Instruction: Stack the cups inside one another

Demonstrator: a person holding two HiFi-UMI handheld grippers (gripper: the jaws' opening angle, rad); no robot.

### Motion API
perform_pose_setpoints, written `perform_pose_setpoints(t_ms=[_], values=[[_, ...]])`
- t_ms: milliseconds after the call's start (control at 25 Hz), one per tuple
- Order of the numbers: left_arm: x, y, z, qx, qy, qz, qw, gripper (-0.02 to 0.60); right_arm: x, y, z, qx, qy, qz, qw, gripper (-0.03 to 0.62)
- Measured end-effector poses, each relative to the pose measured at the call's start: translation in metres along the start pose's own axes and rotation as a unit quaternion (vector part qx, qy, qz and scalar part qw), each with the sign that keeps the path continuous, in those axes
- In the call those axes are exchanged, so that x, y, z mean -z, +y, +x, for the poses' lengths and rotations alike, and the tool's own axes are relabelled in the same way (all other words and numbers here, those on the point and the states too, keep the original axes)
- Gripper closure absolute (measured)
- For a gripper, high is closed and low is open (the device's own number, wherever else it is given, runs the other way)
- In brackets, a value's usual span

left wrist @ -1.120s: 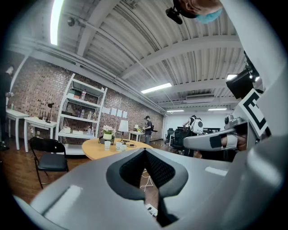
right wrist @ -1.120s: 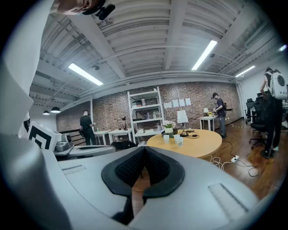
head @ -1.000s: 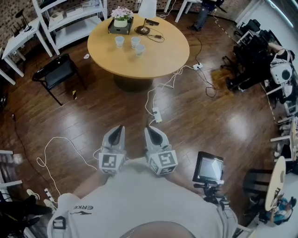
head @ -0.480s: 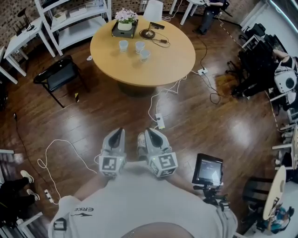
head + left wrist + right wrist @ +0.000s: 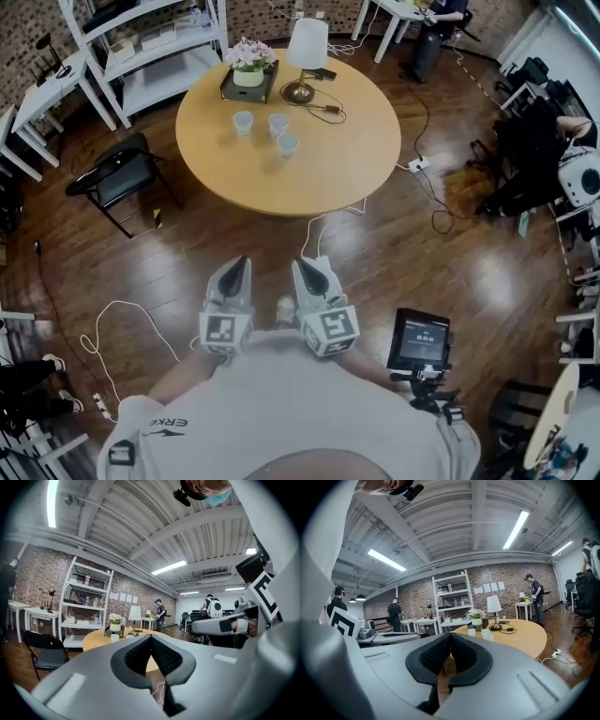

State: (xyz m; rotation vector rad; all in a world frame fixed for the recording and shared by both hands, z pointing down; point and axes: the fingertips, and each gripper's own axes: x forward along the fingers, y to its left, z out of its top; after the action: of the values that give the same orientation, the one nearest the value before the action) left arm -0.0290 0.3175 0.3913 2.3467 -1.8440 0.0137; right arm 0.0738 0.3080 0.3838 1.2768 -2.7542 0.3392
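Jaws pressed together on both sides, nothing between them. The left gripper (image 5: 241, 262) and the right gripper (image 5: 303, 265) sit side by side, low in front of the person, both pointing out across the wooden floor.

Risk first, as I read it. A white cable (image 5: 309, 225) snakes over the floor just ahead of the right gripper, running toward the table, and a foot could catch it on the way in. Over at the table, closed jaws arriving without opening would knock a cup over rather than take it. The lamp (image 5: 307, 42) and its cord sit just behind the cups too, easy to snag.

The three cups (image 5: 277, 126) stand in a tight cluster on the round table (image 5: 328, 169), beside the flower pot (image 5: 248, 67), straight ahead and well apart from both grippers.
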Motion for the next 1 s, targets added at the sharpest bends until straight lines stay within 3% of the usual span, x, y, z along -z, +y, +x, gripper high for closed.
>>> perform_pose_setpoints(t_ms=[520, 720, 1000], values=[[0.001, 0.0, 0.106, -0.02, 0.018, 0.009, 0.9996, 0.58, -0.015, -0.09, 0.062, -0.011, 0.0, 0.02, 1.0, 0.58], [0.008, 0.027, 0.137, -0.014, 0.015, 0.01, 0.9997, 0.58, -0.014, -0.099, 0.095, -0.003, 0.007, 0.024, 1.0, 0.58], [-0.006, 0.072, 0.195, 0.024, 0.026, 0.004, 0.9994, 0.58, -0.026, -0.111, 0.161, 0.037, 0.01, 0.023, 0.999, 0.58]])
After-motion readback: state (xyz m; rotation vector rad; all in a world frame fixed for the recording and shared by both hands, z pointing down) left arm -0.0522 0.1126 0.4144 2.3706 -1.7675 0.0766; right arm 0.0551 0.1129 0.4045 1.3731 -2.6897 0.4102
